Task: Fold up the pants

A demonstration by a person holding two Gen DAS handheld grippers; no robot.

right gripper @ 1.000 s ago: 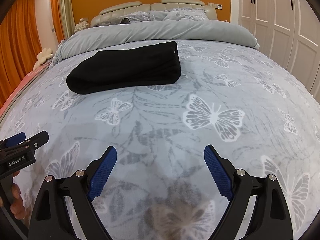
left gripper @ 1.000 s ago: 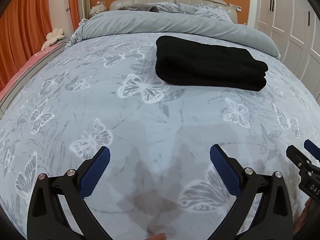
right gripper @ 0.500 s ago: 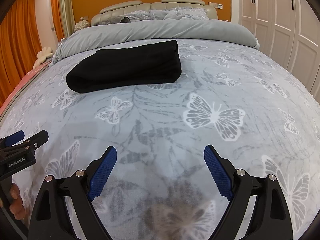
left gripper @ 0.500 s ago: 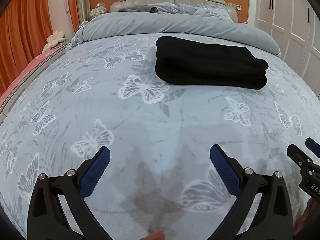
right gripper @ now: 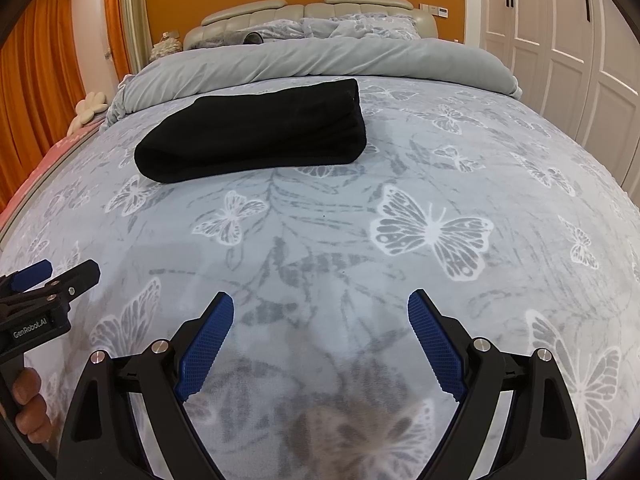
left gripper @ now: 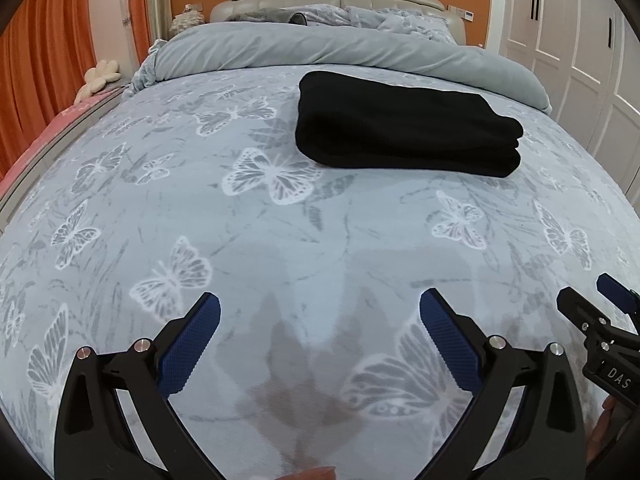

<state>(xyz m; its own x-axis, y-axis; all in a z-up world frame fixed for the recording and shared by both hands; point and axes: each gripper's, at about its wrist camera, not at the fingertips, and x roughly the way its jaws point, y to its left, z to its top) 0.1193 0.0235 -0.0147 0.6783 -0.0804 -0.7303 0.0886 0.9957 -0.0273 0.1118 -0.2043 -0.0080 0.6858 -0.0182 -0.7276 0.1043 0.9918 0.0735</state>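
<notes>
The black pants (left gripper: 404,132) lie folded into a thick rectangular bundle on the butterfly-print bedspread (left gripper: 280,232), toward the far middle of the bed; they also show in the right wrist view (right gripper: 256,132). My left gripper (left gripper: 320,312) is open and empty, well short of the pants, over bare bedspread. My right gripper (right gripper: 320,308) is open and empty too, also well in front of the pants. Each gripper shows at the edge of the other's view: the right gripper (left gripper: 596,304) and the left gripper (right gripper: 60,276).
A rolled grey duvet (left gripper: 320,46) and pillows (left gripper: 392,20) lie at the head of the bed by a padded headboard (right gripper: 320,8). White wardrobe doors (right gripper: 560,48) stand on the right, orange curtains (left gripper: 44,52) on the left.
Both views have shifted very slightly; the pants stay put and both grippers stay open.
</notes>
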